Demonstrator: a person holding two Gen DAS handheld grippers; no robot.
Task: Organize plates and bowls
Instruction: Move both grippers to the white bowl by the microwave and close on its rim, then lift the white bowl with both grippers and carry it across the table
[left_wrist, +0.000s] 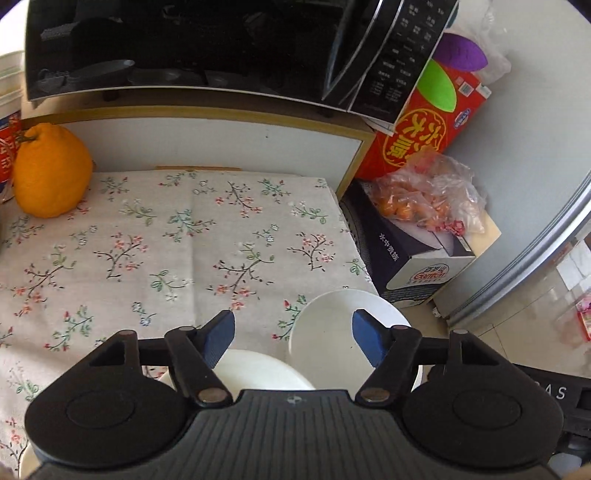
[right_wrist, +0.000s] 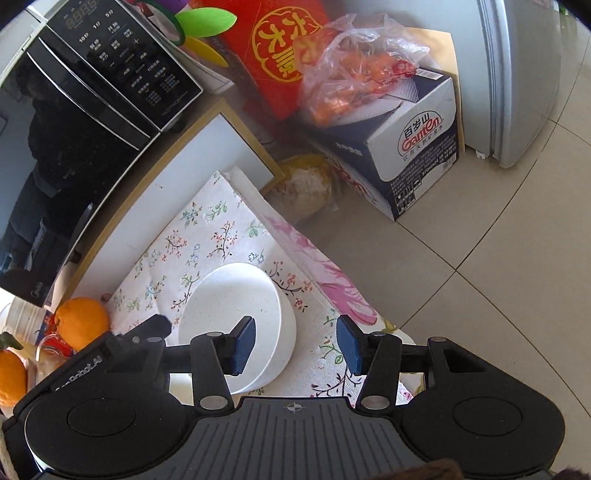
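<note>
A white bowl (left_wrist: 325, 332) (right_wrist: 229, 306) stands near the right corner of the floral-cloth table (left_wrist: 147, 240) (right_wrist: 207, 236). My left gripper (left_wrist: 294, 338) hangs over it, open. Its right pad is above the bowl's inside, its left pad above the cloth, and neither touches. A second white dish (left_wrist: 258, 369) lies just in front, partly hidden under that gripper. My right gripper (right_wrist: 295, 343) is open too. It straddles the bowl's right wall with a gap on both sides. Part of the left gripper's black body (right_wrist: 110, 354) shows to the left of the bowl.
A microwave (left_wrist: 184, 48) (right_wrist: 74, 129) sits on a shelf above the table's back. A large orange fruit (left_wrist: 51, 170) (right_wrist: 83, 321) rests at the back left. Past the table's right edge stand a cardboard box (left_wrist: 413, 258) (right_wrist: 417, 147), a bag of small oranges (left_wrist: 424, 195) and a fridge (right_wrist: 517, 74).
</note>
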